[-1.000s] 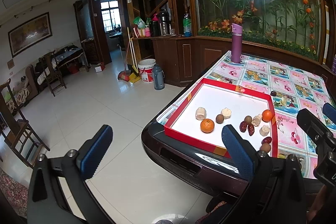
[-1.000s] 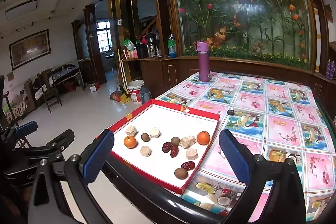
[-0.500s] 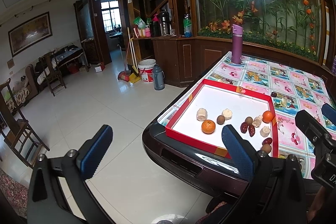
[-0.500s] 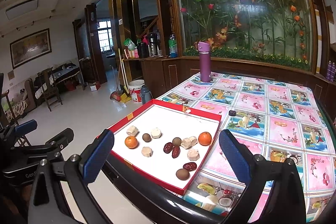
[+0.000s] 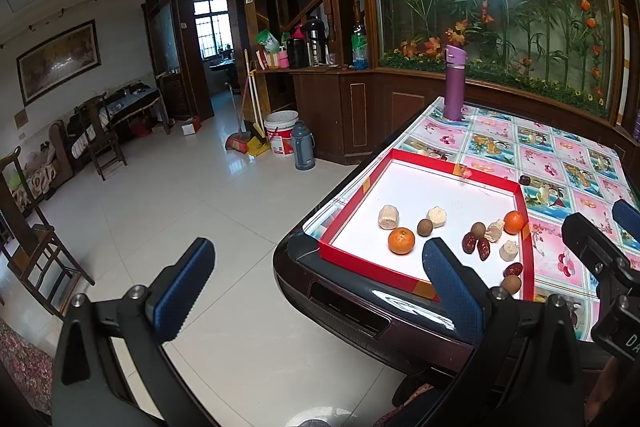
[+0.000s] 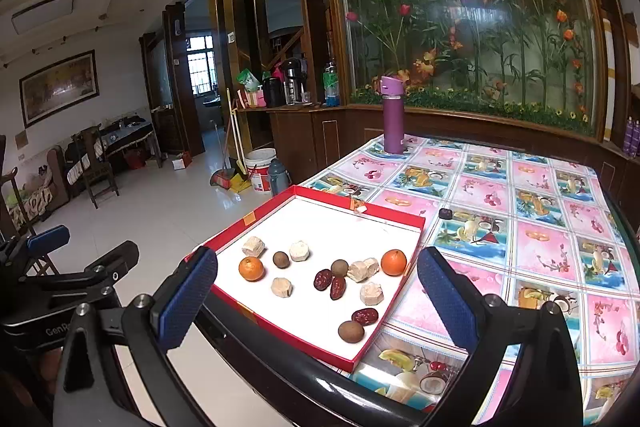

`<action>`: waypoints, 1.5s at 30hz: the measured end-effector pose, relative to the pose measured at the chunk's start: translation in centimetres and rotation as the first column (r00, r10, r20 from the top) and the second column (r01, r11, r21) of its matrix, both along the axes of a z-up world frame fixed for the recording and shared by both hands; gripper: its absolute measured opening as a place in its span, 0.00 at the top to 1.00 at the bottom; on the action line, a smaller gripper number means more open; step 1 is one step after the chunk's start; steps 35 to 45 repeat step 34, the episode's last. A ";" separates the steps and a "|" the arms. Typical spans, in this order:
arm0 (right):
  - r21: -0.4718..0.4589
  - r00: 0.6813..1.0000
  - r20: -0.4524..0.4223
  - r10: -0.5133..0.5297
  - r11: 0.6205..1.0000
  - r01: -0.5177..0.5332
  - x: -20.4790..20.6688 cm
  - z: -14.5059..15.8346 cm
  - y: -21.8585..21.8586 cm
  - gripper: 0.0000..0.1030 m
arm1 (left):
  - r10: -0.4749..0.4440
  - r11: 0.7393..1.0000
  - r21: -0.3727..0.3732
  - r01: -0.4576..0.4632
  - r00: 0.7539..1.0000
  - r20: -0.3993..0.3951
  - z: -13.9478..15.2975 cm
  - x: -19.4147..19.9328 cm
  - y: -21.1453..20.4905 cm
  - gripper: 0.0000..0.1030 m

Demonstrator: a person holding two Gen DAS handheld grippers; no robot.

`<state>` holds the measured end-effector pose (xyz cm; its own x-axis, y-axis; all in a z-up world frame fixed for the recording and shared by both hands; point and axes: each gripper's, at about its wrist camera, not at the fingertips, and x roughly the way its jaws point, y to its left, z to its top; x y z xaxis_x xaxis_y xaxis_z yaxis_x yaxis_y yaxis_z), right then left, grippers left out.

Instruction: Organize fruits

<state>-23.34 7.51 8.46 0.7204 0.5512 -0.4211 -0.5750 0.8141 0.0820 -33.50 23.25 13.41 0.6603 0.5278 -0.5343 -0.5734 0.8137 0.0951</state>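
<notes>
Both hand-held grippers, left [image 5: 316, 281] and right [image 6: 318, 297], hang wide and empty short of the table [image 6: 520, 227]; tangerines [image 6: 251, 268], red dates [image 6: 330, 283], longans and pale chunks lie mixed in the red tray [image 6: 280, 319], so sorting by kind looks outstanding, calling for a reach in.

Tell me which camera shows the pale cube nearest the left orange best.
The right wrist view: the pale cube lies unobstructed just right of the left orange in the red tray. In the left wrist view, the left gripper's right finger hides that spot, so the cube is not visible.
</notes>
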 end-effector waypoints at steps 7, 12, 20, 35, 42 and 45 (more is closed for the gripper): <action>-0.001 1.000 -0.007 -0.004 1.000 0.004 0.2 -0.4 -0.2 0.03 | -0.001 1.000 -0.001 0.001 1.000 0.000 -0.1 0.0 0.1 0.00; -0.001 1.000 -0.011 -0.004 1.000 0.004 0.3 -0.5 -0.3 0.03 | -0.004 1.000 -0.005 0.004 1.000 -0.004 -0.4 0.1 0.2 0.00; -0.003 1.000 -0.015 -0.003 1.000 0.003 0.5 -0.7 -0.4 0.03 | -0.009 1.000 -0.009 0.009 1.000 -0.009 -0.8 0.3 0.1 0.00; -0.008 0.999 -0.043 -0.020 1.000 0.020 2.1 -1.3 -0.4 0.03 | -0.054 0.998 -0.032 0.054 0.999 -0.001 -1.3 1.9 -0.4 0.00; -0.008 0.999 -0.043 -0.020 1.000 0.020 2.1 -1.3 -0.4 0.03 | -0.054 0.998 -0.032 0.054 0.999 -0.001 -1.3 1.9 -0.4 0.00; -0.008 0.999 -0.043 -0.020 1.000 0.020 2.1 -1.3 -0.4 0.03 | -0.054 0.998 -0.032 0.054 0.999 -0.001 -1.3 1.9 -0.4 0.00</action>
